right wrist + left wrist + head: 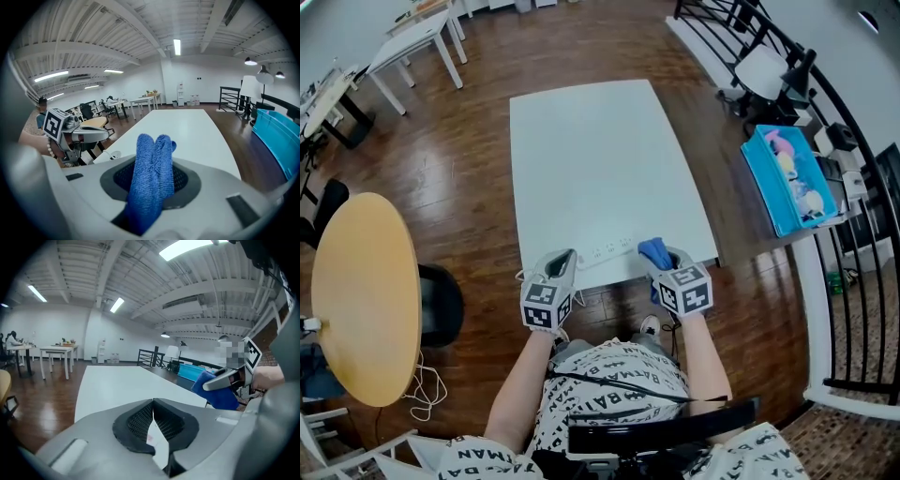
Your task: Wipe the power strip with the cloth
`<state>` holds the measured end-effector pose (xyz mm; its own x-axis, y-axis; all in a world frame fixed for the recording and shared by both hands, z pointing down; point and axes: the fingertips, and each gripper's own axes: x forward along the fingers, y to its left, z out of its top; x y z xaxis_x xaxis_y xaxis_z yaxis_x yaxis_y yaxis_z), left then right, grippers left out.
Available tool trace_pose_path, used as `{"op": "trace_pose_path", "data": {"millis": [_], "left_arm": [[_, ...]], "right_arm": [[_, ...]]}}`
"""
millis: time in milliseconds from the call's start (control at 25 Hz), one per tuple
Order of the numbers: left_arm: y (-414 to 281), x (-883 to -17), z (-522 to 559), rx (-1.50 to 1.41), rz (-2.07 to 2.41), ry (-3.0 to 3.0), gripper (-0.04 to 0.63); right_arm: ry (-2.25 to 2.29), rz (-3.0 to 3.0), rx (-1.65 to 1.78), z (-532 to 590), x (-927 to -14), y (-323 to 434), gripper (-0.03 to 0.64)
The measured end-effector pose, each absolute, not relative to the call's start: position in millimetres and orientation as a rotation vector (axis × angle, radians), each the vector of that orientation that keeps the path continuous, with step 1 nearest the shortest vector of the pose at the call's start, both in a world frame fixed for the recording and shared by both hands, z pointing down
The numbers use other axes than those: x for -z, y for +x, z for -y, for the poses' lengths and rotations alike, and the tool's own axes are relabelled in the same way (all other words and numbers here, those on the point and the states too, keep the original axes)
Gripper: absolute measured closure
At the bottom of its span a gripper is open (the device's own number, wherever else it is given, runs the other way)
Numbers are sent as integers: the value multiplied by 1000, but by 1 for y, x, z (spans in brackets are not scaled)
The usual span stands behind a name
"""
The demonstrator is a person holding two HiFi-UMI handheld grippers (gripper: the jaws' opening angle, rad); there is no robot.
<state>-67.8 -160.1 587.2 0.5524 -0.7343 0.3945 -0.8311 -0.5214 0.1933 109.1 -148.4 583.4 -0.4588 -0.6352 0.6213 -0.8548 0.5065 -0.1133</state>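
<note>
Head view gives me the power strip [607, 251] as a long, slim white bar with a row of small sockets along its top. It is so close in tone to the white bench [591, 159] that its outline is faint. It lies flat along the bench's near edge, lengthwise from left to right, directly in front of me.

The strip sits between my two claws. The left claw [562, 260] is at its left end, and the right claw [662, 255] is at its right end. From this height I cannot tell whether either one touches it.

The cloth [151, 180] is deep blue, with a nubby towelling texture. It is folded into a thick wad and stands up between the right claw's pads, which are clenched on it. The wad's top pokes out past the tips, just beside the strip's right end.

Left gripper view shows the left claw clenched, its pads meeting at the tips. A pale sliver shows in the gap below them, and I cannot tell what it is.
</note>
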Motion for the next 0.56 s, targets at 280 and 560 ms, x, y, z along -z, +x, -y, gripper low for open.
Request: {"op": "trace_pose_path", "data": {"millis": [280, 560], "left_arm": [[-58, -570, 150, -283, 1308, 2402, 594], [-51, -566, 142, -277, 1311, 2405, 594]], "right_arm": [[1221, 2260, -556, 144, -579, 106, 485], [1214, 2268, -555, 135, -580, 105, 485]]}}
